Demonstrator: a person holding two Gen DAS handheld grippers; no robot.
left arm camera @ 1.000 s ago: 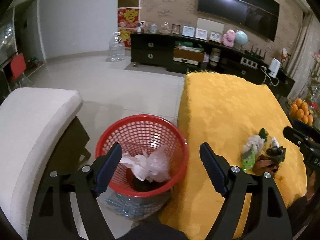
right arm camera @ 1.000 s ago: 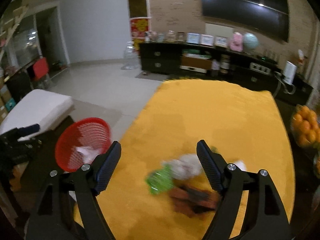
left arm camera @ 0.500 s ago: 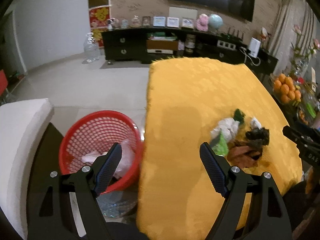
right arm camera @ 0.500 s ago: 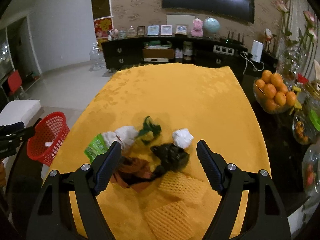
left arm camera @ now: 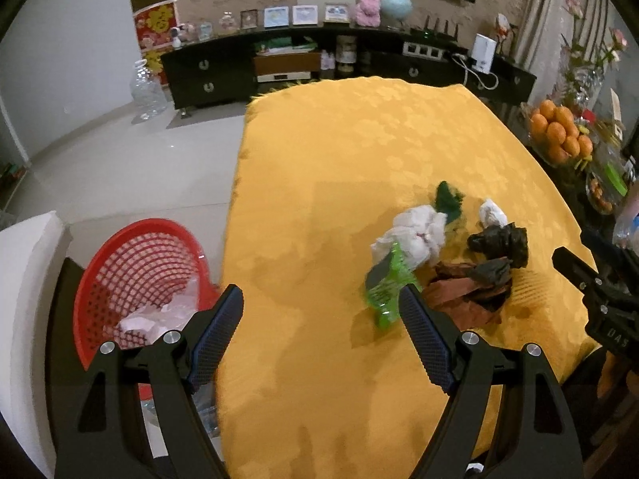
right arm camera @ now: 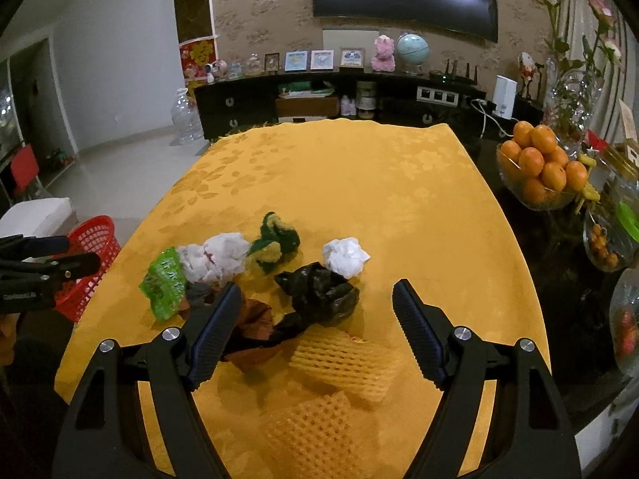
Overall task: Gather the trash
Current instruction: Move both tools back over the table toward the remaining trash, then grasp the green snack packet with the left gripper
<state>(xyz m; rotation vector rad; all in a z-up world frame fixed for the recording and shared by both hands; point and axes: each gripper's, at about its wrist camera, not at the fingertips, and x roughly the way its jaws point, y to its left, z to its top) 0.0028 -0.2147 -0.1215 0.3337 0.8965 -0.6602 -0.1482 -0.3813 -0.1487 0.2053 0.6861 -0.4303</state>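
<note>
The trash is a loose heap on my yellow-clothed bench (right arm camera: 359,183): a crumpled white tissue ball (right arm camera: 345,257), a black plastic bag (right arm camera: 319,293), a green mesh wrapper (right arm camera: 163,283) at nine o'clock of it, and yellow foam fruit netting (right arm camera: 343,361) nearest me. My right hand-held gripper (right arm camera: 315,331) hangs over the heap, jaws apart and empty. My left hand-held gripper (left arm camera: 319,333) is likewise spread, with the red plastic lattice basket (left arm camera: 135,263) on the floor at its nine o'clock.

Crumpled scraps heaped on the yellow tablecloth (right arm camera: 359,183): white tissue (right arm camera: 345,257), black bag (right arm camera: 319,293), green wrapper (right arm camera: 163,283), brown paper (right arm camera: 255,319). Red basket (left arm camera: 135,275) on the floor beside the table, tissue inside.
</note>
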